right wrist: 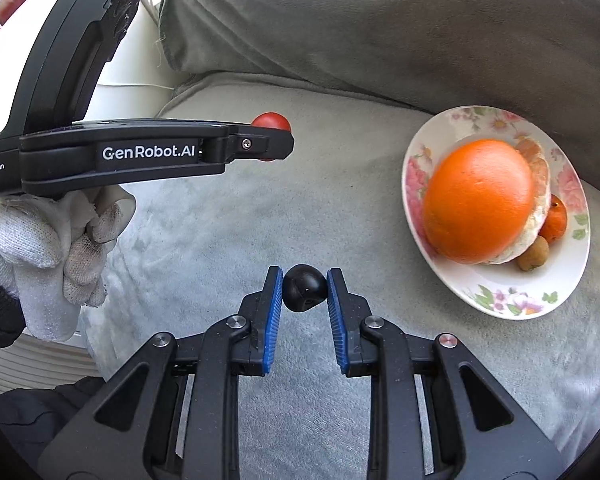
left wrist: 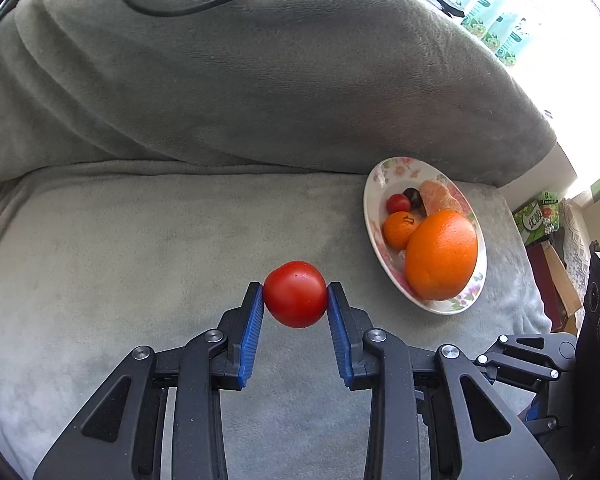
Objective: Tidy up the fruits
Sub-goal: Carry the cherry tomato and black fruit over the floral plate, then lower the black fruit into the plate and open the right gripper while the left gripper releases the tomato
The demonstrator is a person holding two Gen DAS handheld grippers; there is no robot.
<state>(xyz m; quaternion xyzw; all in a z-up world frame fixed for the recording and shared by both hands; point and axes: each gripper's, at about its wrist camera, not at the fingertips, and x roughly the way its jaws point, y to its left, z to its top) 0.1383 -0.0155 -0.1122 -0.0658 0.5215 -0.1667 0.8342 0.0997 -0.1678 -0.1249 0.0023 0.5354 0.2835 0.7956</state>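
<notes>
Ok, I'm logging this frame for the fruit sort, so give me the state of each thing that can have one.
left gripper: shut on the red tomato, held clear above the grey blanket
right gripper: shut on the small black fruit
floral plate: resting on the blanket, loaded with fruit
big orange: lying in the plate, on other fruit
gloved hand: gripping the left gripper's handle

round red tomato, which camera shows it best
The left wrist view. There the round red tomato sits in full sight between the blue fingers of the left gripper. In the right wrist view only slivers of it show behind that gripper's black body.
</notes>
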